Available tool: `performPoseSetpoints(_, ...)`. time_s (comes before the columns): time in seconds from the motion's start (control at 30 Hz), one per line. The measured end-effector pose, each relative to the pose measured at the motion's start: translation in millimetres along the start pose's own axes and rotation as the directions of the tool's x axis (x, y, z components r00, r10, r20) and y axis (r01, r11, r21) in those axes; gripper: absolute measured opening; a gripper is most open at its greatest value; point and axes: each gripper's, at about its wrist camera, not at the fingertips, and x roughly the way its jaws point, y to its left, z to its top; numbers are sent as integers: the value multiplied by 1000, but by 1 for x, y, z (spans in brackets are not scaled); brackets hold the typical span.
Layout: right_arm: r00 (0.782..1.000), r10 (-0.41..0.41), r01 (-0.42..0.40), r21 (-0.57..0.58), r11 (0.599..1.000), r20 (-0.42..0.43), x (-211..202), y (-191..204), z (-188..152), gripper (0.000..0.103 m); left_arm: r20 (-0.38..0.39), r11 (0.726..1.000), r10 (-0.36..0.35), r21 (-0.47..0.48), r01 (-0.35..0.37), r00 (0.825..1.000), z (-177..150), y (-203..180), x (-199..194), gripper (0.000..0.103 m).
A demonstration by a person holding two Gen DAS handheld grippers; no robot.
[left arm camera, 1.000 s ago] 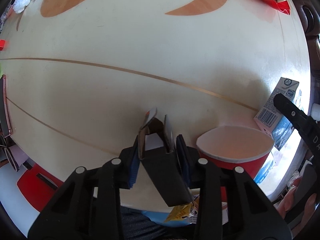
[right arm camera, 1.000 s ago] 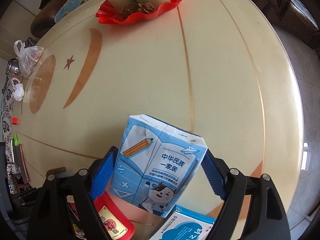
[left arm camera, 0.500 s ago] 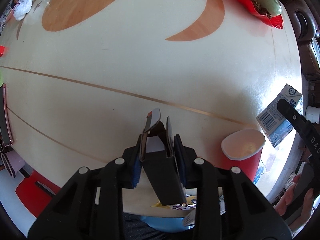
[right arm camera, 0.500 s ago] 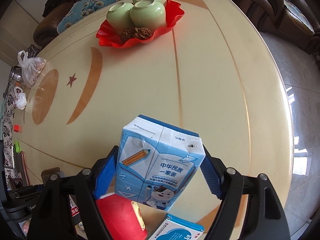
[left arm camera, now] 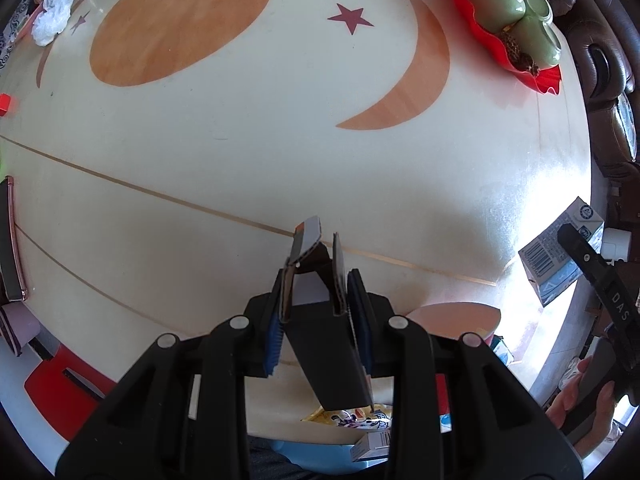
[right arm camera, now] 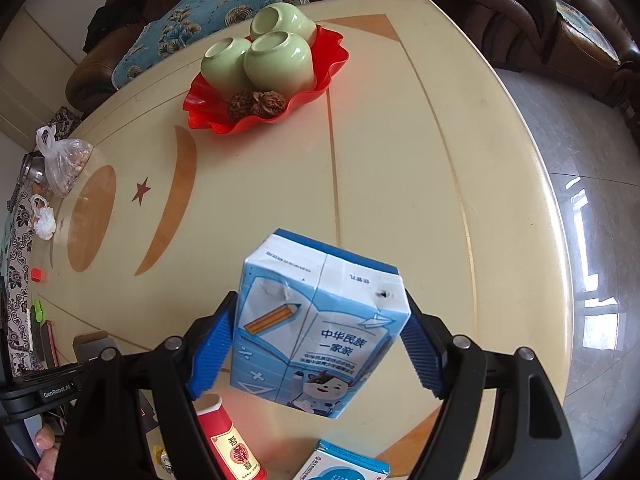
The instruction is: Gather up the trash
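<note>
Left wrist view
Left gripper: the left gripper [left arm camera: 316, 312], low in the frame's centre, has its blue pads pressed onto a small dark cardboard box with open flaps [left arm camera: 320, 320]; the box hangs clear above the worktop.
Worktop: a round cream worktop with tan inlay shapes and thin gold lines [left arm camera: 240, 152] fills most of the frame.
Paper cup: a red paper cup with a white rim [left arm camera: 456, 316] shows at lower right, just behind the gripper's right finger.
Other trash: a yellow printed wrapper [left arm camera: 348, 416] lies at the bottom centre, under the box.
Far side: a red wavy-edged plastic dish [left arm camera: 504, 52] at upper right carries pale green ceramic cups [left arm camera: 504, 4].
Right edge: the second gripper's black finger crosses a blue and white milk carton [left arm camera: 548, 256]; a hand [left arm camera: 580, 404] shows below it.

Right wrist view
Right gripper: the right gripper [right arm camera: 320, 336] pinches the blue and white milk carton [right arm camera: 316, 328] by its two sides, at the lower centre, lifted off the worktop [right arm camera: 400, 180].
Below the carton: the red paper cup [right arm camera: 228, 440] lies at the bottom left of centre; a second blue carton [right arm camera: 344, 464] sits at the bottom edge.
Upper centre: the red dish [right arm camera: 328, 60] holds three green cups [right arm camera: 276, 56] and two brown walnuts [right arm camera: 256, 104].
Left edge: a clear plastic bag of nuts [right arm camera: 64, 160].
</note>
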Motion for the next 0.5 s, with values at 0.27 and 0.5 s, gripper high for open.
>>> performPoseSetpoints(0.27,1000,10,-10,15,1000,29,-13,-6,4,75,68,1000,6,10,-7,998,8,10,-34,30)
performPoseSetpoints(0.5,996,13,-14,18,1000,86,-44,-14,7,75,92,1000,-8,15,6,996,1,0,-42,30)
